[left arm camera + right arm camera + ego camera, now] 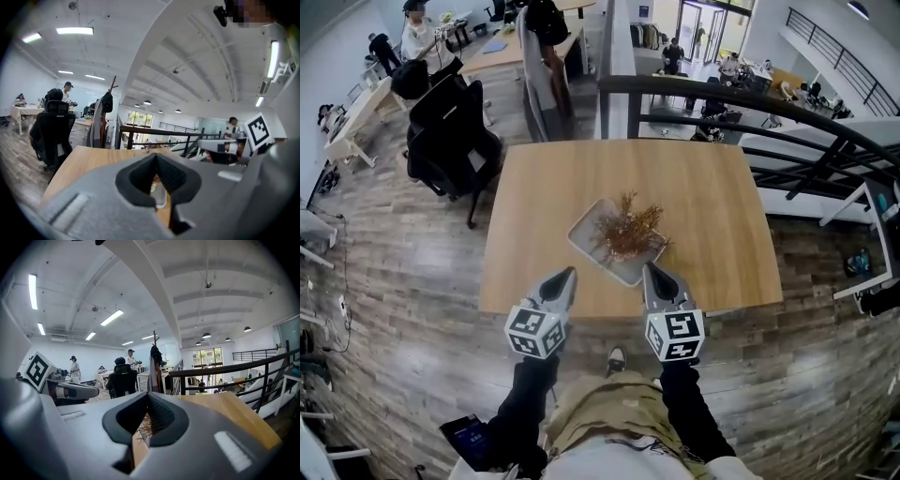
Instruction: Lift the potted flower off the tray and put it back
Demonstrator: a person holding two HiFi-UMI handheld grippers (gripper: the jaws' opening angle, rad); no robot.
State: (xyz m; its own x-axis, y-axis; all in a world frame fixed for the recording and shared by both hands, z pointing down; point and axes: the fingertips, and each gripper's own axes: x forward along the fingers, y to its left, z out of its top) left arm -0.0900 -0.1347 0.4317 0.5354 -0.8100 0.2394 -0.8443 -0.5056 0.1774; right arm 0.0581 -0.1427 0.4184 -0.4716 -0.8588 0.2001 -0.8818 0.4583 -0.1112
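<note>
Jaws pressed together and empty, our left gripper (569,274) and right gripper (650,269) sit near the potted flower (628,230), which closed tips could topple off its tray (584,232).

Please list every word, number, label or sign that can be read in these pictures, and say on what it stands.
No text is readable.
Left marker cube and right marker cube: square patterns only, no letters.
Phone screen: too small to read.

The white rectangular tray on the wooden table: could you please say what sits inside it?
A brown dried potted flower stands in the white rectangular tray; its sprigs hide the pot from above.
</note>
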